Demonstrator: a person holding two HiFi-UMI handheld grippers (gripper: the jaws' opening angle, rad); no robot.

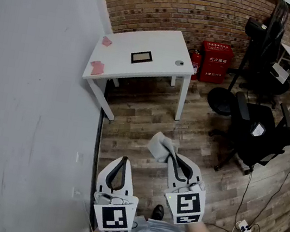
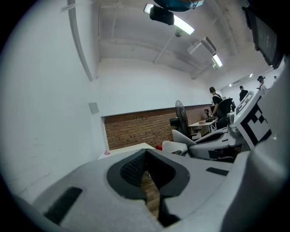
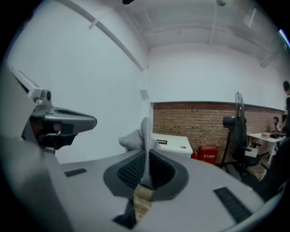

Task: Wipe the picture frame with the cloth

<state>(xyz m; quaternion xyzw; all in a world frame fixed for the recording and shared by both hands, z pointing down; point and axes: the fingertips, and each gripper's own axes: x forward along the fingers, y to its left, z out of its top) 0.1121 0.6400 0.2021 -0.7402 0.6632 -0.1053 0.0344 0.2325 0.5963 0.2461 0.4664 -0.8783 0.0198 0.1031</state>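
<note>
A small dark picture frame (image 1: pixel 141 57) lies flat on a white table (image 1: pixel 167 47) against the brick wall, far ahead of me. My right gripper (image 1: pixel 170 156) is shut on a grey cloth (image 1: pixel 160 144), which sticks up between the jaws (image 3: pixel 144 136) in the right gripper view. The frame (image 3: pixel 161 142) shows there small on the table. My left gripper (image 1: pixel 122 162) hangs beside the right one, low over the wooden floor, shut with nothing in it (image 2: pixel 146 156). Both are well short of the table.
Pink cloths (image 1: pixel 97 68) lie at the table's left side and a small round object (image 1: pixel 179 63) at its right. Red fire extinguisher boxes (image 1: pixel 215 61) stand by the wall. Black office chairs (image 1: pixel 256 128) and a fan (image 1: pixel 269 29) crowd the right. A white wall runs along the left.
</note>
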